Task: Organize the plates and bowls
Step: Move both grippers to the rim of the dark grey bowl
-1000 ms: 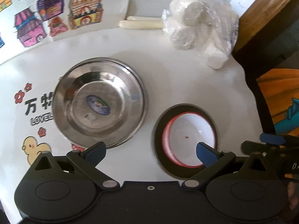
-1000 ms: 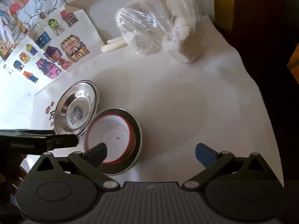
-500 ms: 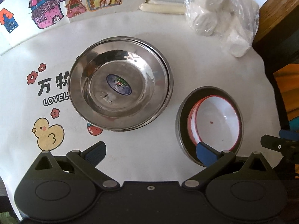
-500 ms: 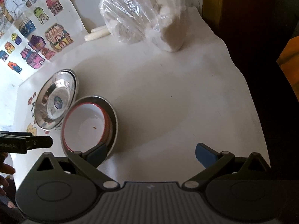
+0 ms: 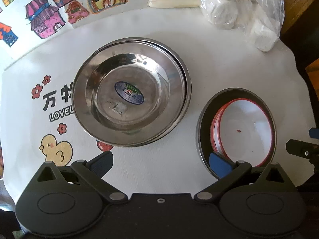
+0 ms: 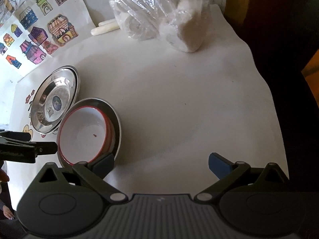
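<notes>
A stack of shiny steel plates (image 5: pixel 129 93) lies on the white tablecloth, seen also at the left in the right wrist view as steel plates (image 6: pixel 53 101). To its right stands a dark steel bowl (image 5: pixel 203 119) holding white bowls with red rims (image 5: pixel 245 127); the same white bowls (image 6: pixel 83 135) show in the right wrist view. My left gripper (image 5: pixel 161 163) is open above the cloth in front of both stacks, its right fingertip over the bowl's near rim. My right gripper (image 6: pixel 161 163) is open over bare cloth, its left fingertip at the bowl's near edge.
A plastic bag of white rolls (image 5: pixel 243 14) and two pale sticks (image 5: pixel 173 2) lie at the back. Coloured house drawings (image 5: pixel 45 18) lie at the back left. The cloth's right edge (image 6: pixel 267 91) drops into a dark area. Printed duck and lettering (image 5: pixel 55 149) mark the cloth.
Both grippers have pulled back and shifted; in the left wrist view the plates and bowls slid up and right. Both grippers stay open and nothing was picked up.
</notes>
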A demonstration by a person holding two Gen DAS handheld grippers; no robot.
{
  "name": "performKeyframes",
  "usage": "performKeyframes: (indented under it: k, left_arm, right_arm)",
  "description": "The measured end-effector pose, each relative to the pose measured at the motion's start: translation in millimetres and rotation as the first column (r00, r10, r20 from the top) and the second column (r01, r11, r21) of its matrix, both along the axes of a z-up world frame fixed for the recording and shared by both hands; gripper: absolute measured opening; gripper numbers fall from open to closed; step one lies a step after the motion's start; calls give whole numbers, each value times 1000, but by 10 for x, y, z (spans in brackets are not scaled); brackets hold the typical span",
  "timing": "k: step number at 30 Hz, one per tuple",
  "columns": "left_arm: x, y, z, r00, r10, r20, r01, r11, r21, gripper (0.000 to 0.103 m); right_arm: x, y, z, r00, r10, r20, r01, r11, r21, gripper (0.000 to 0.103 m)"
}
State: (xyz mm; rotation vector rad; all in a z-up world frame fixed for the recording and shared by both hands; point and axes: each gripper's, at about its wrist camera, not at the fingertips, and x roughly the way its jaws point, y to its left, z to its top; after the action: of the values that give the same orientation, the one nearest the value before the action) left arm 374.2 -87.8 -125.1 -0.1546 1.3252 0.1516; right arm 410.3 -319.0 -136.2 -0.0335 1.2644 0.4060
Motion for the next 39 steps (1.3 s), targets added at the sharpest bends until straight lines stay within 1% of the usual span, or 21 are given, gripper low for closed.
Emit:
performKeyframes:
  k: [13, 19, 32, 39]
  left_arm:
    - [57, 0, -83, 999, -15, -32, 16, 999, 46, 102]
    - [76, -6, -102, 999, -17, -41, 19, 999, 47, 102]
    - [83, -12, -126, 999, -12, -47, 15, 998, 54, 102]
    - [103, -44, -155, 998, -29, -53, 33, 996, 78, 102]
  right_arm:
    - [135, 91, -83, 999, 48, -23, -48, 999, -10, 103]
    - [176, 108, -123, 998, 60, -36, -61, 998, -21, 103]
    - [201, 151, -157, 995, 82, -48, -82, 997, -2, 103]
    - [212, 244, -207, 992, 118, -39, -119, 993, -24, 103]
